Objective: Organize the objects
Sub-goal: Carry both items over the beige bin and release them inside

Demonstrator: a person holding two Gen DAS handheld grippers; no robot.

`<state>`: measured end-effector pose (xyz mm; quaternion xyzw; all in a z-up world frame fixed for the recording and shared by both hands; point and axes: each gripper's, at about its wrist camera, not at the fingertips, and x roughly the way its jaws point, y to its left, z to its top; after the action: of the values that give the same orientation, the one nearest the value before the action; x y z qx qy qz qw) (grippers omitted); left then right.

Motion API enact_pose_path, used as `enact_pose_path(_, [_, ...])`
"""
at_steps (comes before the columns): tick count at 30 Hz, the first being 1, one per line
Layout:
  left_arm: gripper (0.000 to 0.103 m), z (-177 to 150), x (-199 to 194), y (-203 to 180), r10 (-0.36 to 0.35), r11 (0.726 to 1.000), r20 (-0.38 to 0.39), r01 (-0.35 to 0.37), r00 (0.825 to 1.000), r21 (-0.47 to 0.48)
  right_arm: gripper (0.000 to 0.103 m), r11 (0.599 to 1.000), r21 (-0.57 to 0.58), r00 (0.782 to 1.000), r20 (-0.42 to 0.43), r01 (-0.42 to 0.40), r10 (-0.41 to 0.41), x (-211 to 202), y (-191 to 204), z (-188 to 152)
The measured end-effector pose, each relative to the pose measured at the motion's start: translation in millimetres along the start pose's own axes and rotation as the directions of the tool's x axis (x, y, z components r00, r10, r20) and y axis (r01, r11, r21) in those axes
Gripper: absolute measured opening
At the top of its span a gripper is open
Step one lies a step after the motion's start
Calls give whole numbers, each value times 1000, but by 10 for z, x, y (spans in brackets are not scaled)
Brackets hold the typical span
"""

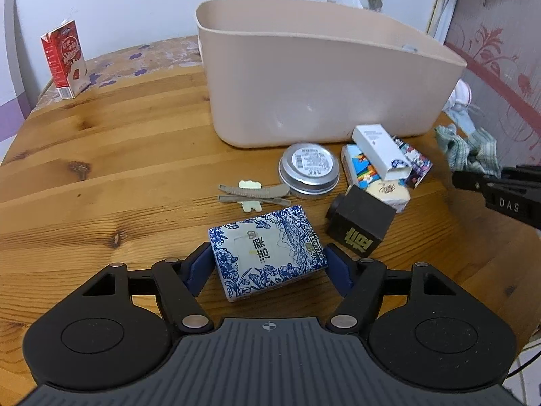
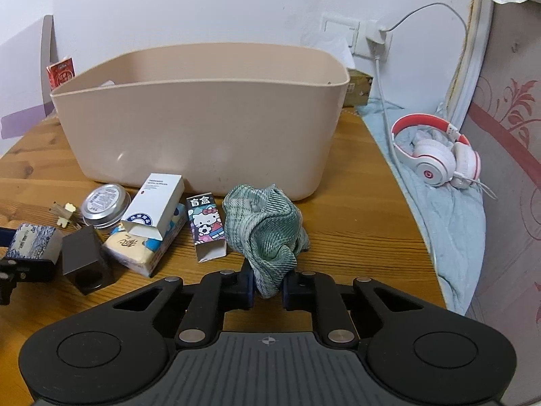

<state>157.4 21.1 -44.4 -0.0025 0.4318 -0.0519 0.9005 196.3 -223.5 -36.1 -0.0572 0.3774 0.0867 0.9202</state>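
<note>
A beige plastic bin [image 1: 321, 77] stands on the wooden table [image 1: 101, 155]; it also shows in the right wrist view [image 2: 203, 128]. My left gripper [image 1: 267, 267] is shut on a blue-and-white floral box [image 1: 267, 253], which also shows in the right wrist view [image 2: 32, 245]. My right gripper [image 2: 267, 287] is shut on a crumpled green checked cloth [image 2: 267, 230], also seen in the left wrist view [image 1: 470, 149]. In front of the bin lie a round metal tin [image 1: 309, 165], a white carton [image 1: 380, 150], a black box [image 1: 361, 225], a Hello Kitty box [image 2: 206, 226] and hair clips [image 1: 253, 194].
A red milk carton [image 1: 66, 59] stands at the table's far left. White and red headphones [image 2: 436, 155] lie on a light blue blanket [image 2: 449, 223] right of the table. A charger and cable [image 2: 380, 67] hang on the wall behind the bin.
</note>
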Motion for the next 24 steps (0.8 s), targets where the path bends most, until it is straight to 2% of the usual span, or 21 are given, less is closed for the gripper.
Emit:
enact_pose_path(13, [71,178,-493,-17,-22,1000,138,19,990,17,15,1000,4,994,106,20,-20,-548,-26,23])
enact_pose_path(24, [71,625,-812,-29,-35,998,281,19,959,58,15,999,-14,971,235,42,-37,-938,5,258])
